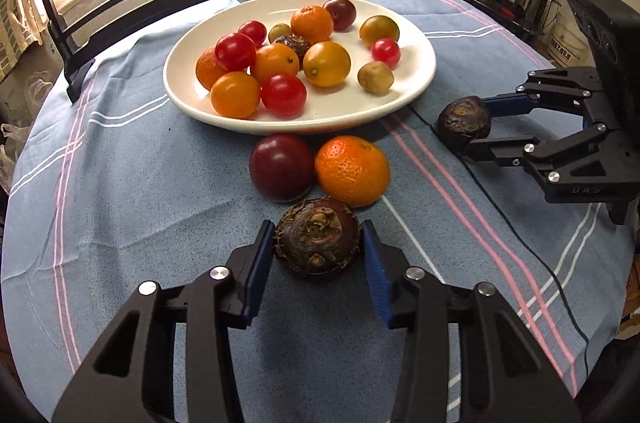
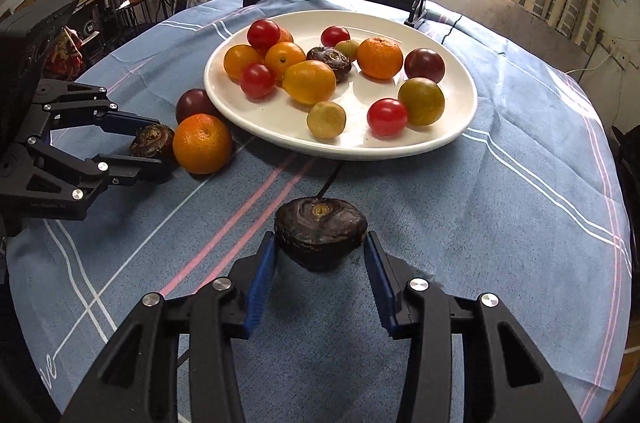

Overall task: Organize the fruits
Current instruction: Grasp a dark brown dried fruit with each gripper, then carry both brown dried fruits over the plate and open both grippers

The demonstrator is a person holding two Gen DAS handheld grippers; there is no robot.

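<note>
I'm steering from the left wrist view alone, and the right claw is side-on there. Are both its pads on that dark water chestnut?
Observer: Yes. In the right wrist view, the right claw has a blue pad against each side of its water chestnut.
Operator: Is it off the cloth?
Observer: Not visibly. Its underside meets its own shadow on the blue tablecloth.
Operator: How does my left claw look from there?
Observer: Side-on, the left claw has fingers along both sides of the other water chestnut. The nearer fingertip appears to stop just short of the mandarin.
</note>
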